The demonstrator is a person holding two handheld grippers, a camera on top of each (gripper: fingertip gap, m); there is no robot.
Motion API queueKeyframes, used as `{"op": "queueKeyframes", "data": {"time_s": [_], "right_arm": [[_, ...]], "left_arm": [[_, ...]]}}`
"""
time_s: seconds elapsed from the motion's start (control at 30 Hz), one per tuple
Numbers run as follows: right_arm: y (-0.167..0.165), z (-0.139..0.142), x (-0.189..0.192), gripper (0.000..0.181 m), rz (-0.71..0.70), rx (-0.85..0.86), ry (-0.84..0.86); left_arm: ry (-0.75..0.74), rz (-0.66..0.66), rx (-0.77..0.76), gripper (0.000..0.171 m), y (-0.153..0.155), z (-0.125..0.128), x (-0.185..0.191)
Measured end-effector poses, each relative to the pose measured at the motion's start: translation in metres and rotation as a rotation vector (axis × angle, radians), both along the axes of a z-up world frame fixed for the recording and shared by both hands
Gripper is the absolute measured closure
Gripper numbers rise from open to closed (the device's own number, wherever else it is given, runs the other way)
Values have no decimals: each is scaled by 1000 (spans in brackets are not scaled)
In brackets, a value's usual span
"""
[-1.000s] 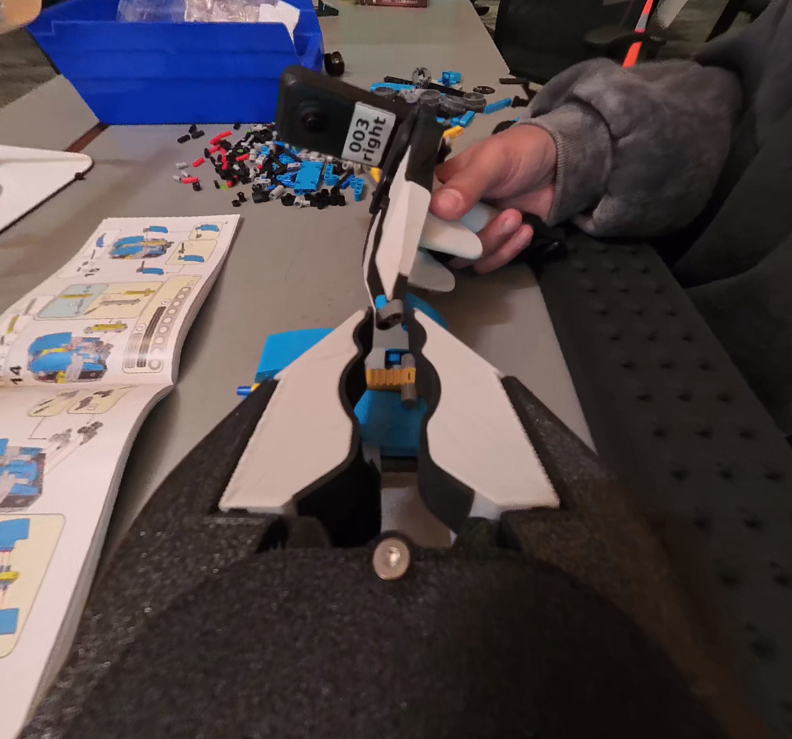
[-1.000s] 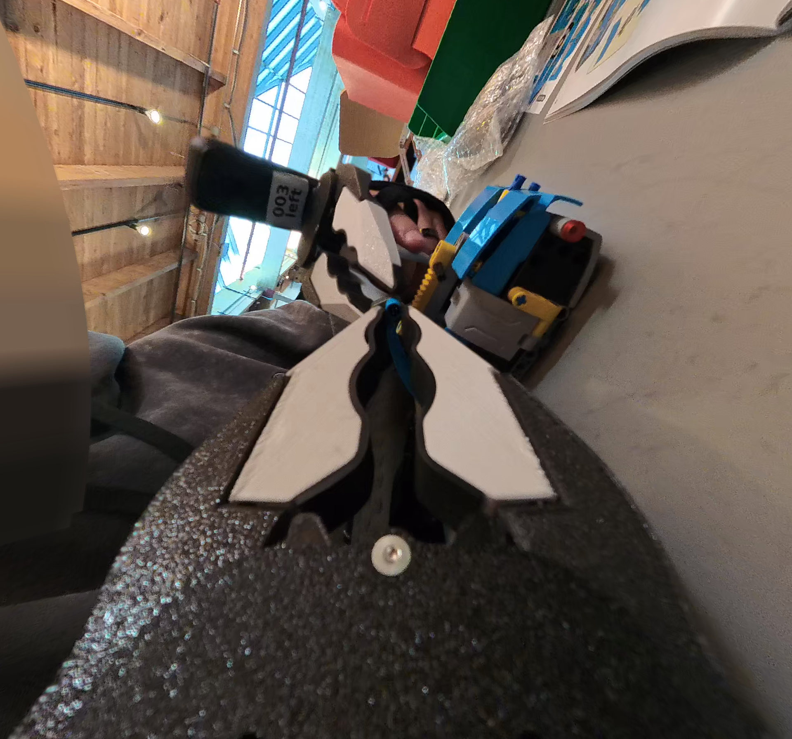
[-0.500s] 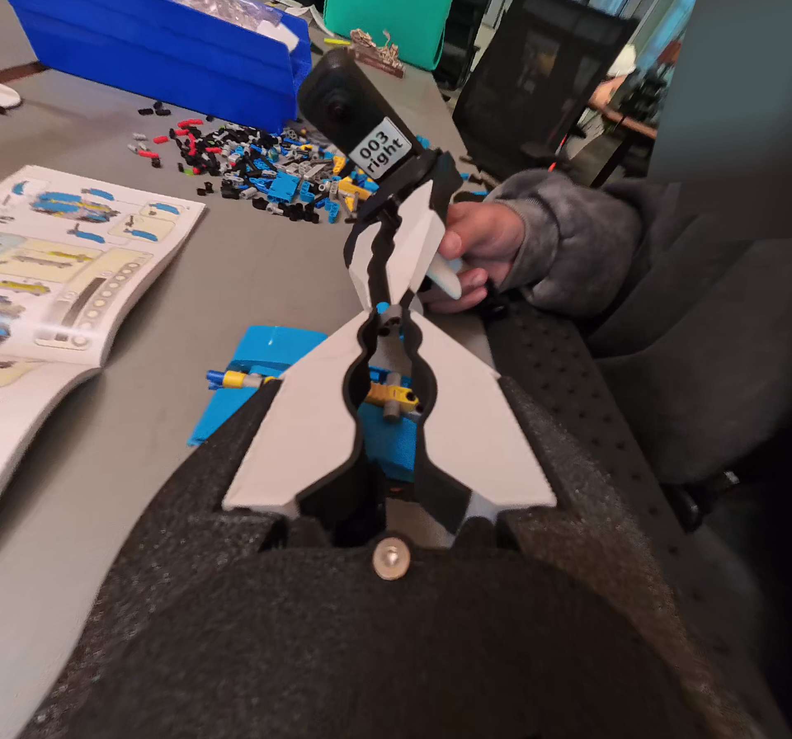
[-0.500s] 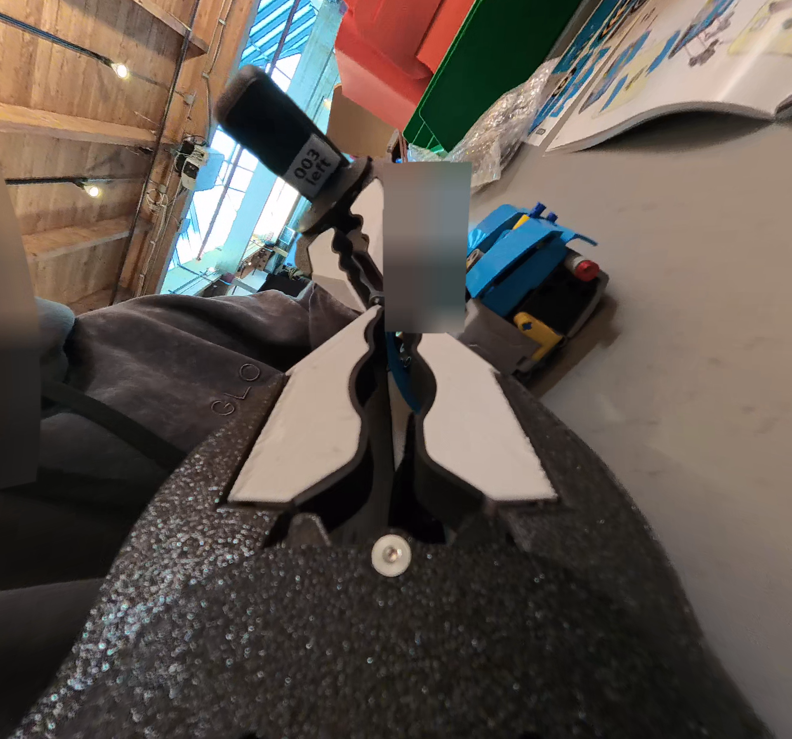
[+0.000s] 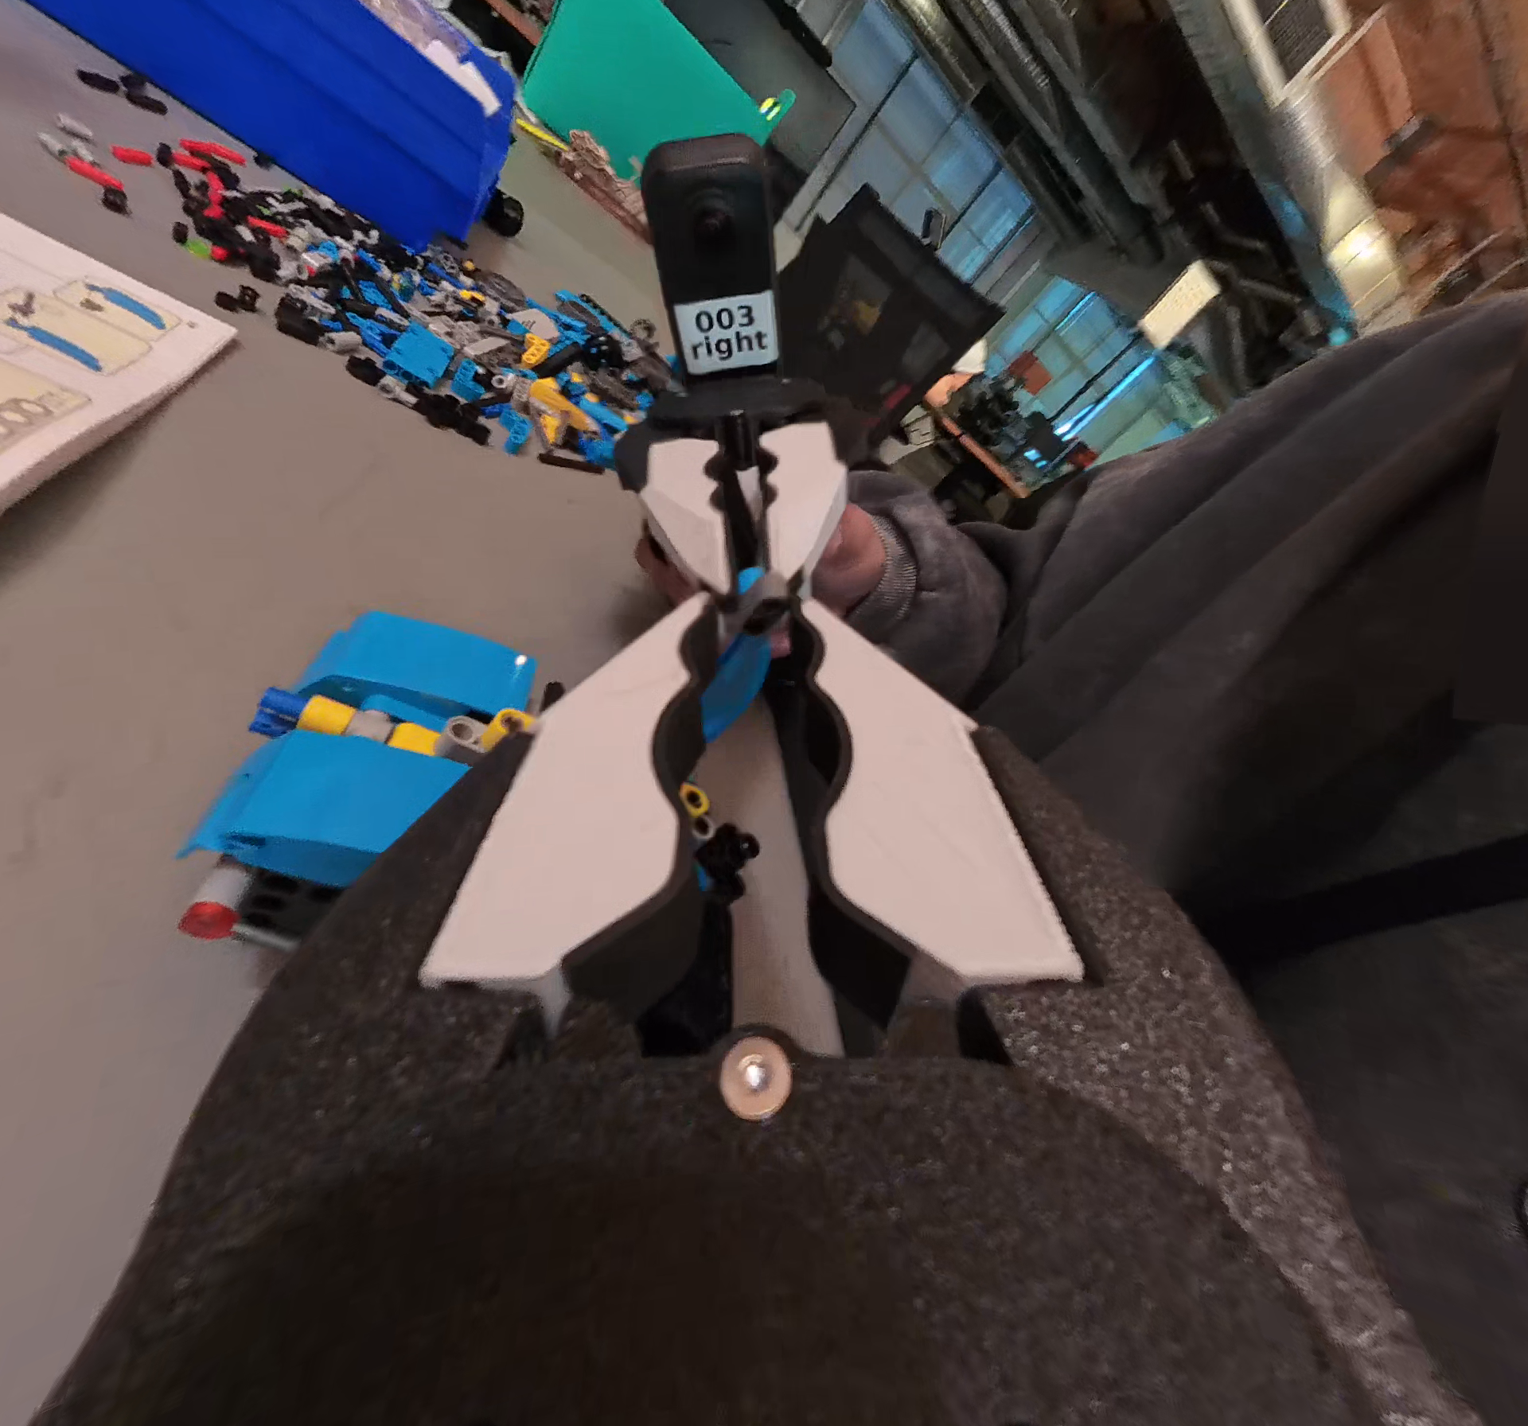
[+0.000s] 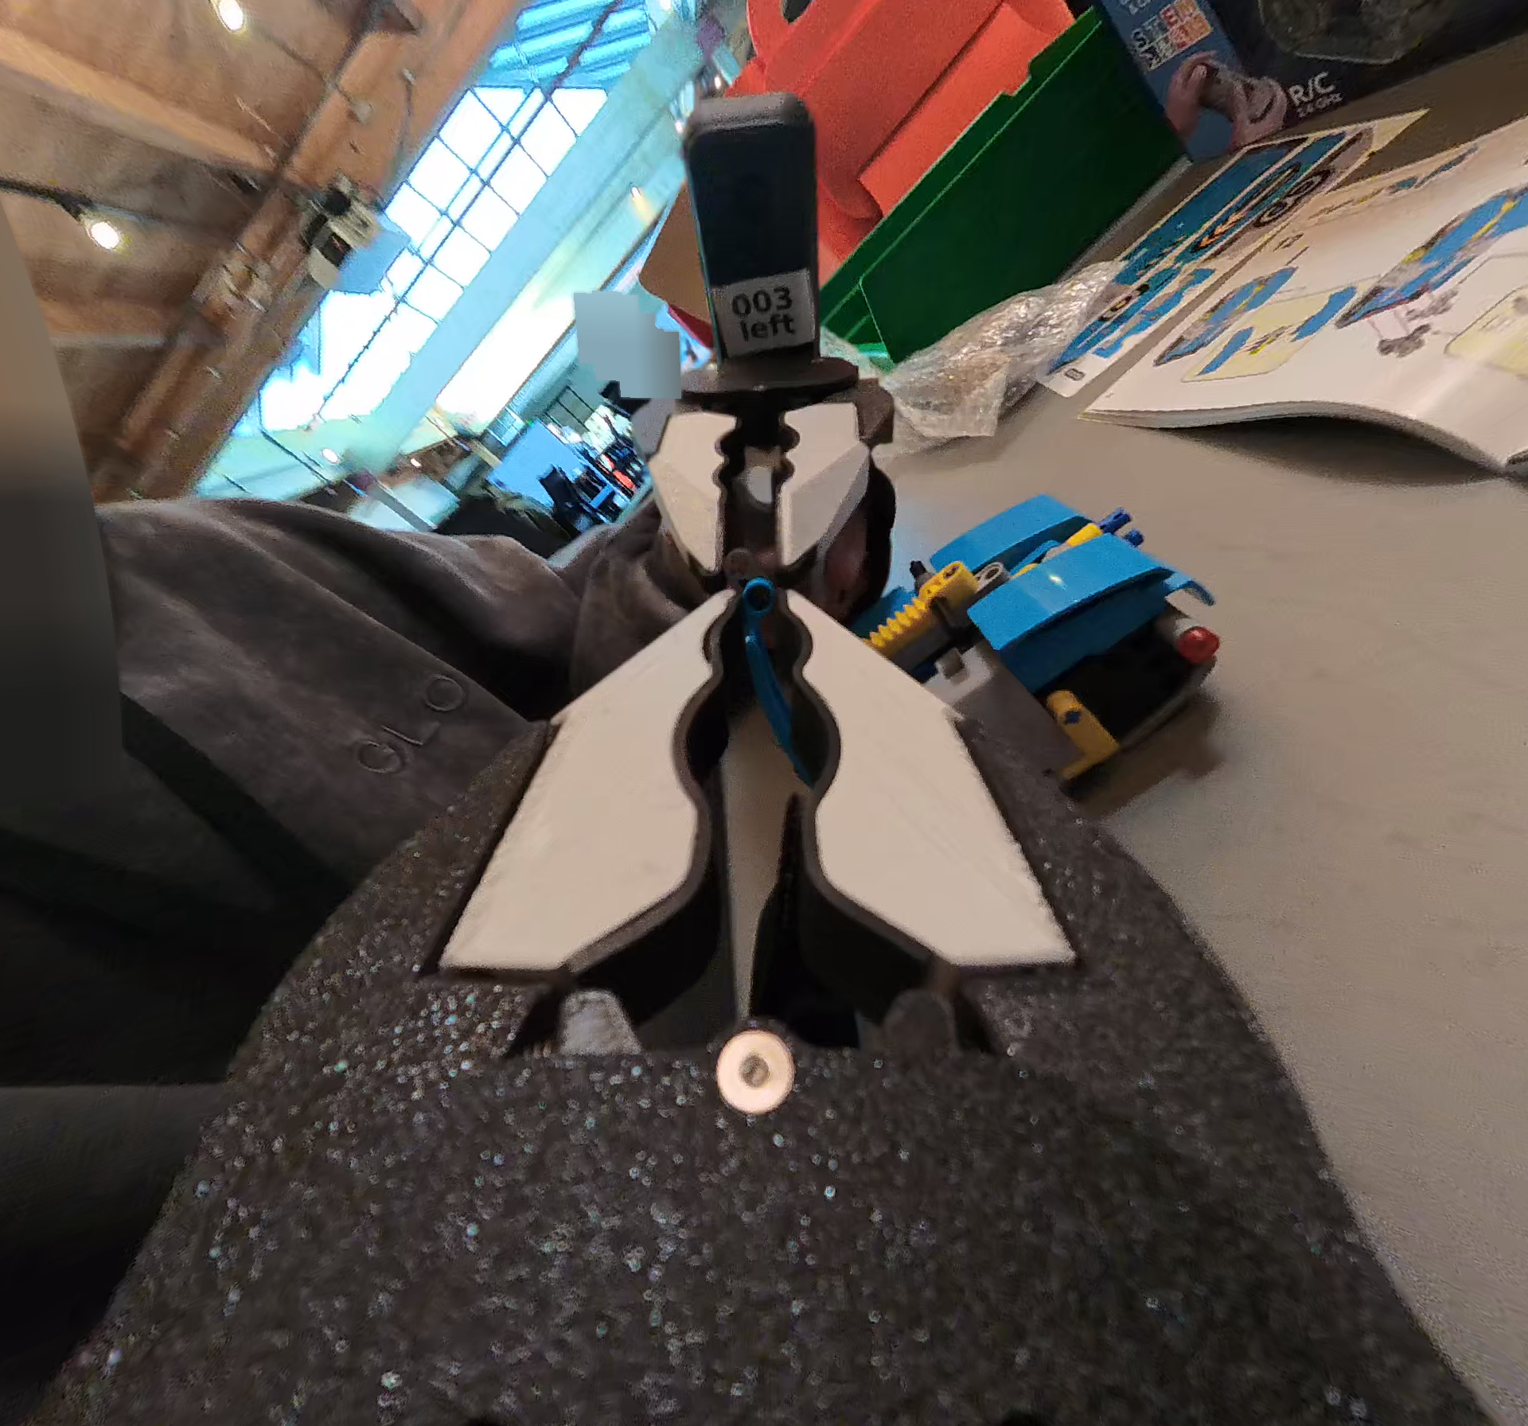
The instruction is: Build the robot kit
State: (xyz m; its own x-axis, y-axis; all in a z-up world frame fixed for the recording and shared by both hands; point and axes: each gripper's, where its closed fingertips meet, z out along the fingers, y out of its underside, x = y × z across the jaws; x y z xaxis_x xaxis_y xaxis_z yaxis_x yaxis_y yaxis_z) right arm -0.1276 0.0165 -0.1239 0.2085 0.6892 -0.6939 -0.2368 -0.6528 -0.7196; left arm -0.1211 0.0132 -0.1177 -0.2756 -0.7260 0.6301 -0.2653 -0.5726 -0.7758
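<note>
My two grippers meet tip to tip above the grey table. My left gripper is shut on a small grey pin. My right gripper is shut on the holed end of a thin curved blue piece, which hangs below both tips and also shows in the left wrist view. The pin sits at that holed end. The right gripper faces the left camera, with a hand behind it. A blue, yellow and grey brick vehicle lies on the table beside the grippers, also in the right wrist view.
A heap of loose bricks lies beyond, before a blue bin. An open instruction booklet lies flat, with a crumpled plastic bag, a green bin and an orange carrier behind it. The person's dark clothing lines the table edge. My two grippers' fingertips are within a few centimetres of each other.
My left gripper has swung away from over the vehicle, which now lies to its left. Both grippers have turned to face each other squarely, tips still together and both still shut.
</note>
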Motion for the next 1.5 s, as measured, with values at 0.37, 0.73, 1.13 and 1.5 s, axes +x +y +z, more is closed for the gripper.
{"op": "queueKeyframes", "data": {"time_s": [0.37,0.73,1.13,1.5], "right_arm": [[3,18,10,176,-112,-278,433],[1,6,27,145,-177,448,-468],[-8,-6,0,141,-136,1027,-966],[-8,-23,-1,170,-68,938,-950]], "left_arm": [[89,23,67,171,-35,-11,10],[178,14,-425,171,-28,-14,0],[189,-123,-745,171,-54,4,-2],[173,-137,-708,142,-54,11,3]]}}
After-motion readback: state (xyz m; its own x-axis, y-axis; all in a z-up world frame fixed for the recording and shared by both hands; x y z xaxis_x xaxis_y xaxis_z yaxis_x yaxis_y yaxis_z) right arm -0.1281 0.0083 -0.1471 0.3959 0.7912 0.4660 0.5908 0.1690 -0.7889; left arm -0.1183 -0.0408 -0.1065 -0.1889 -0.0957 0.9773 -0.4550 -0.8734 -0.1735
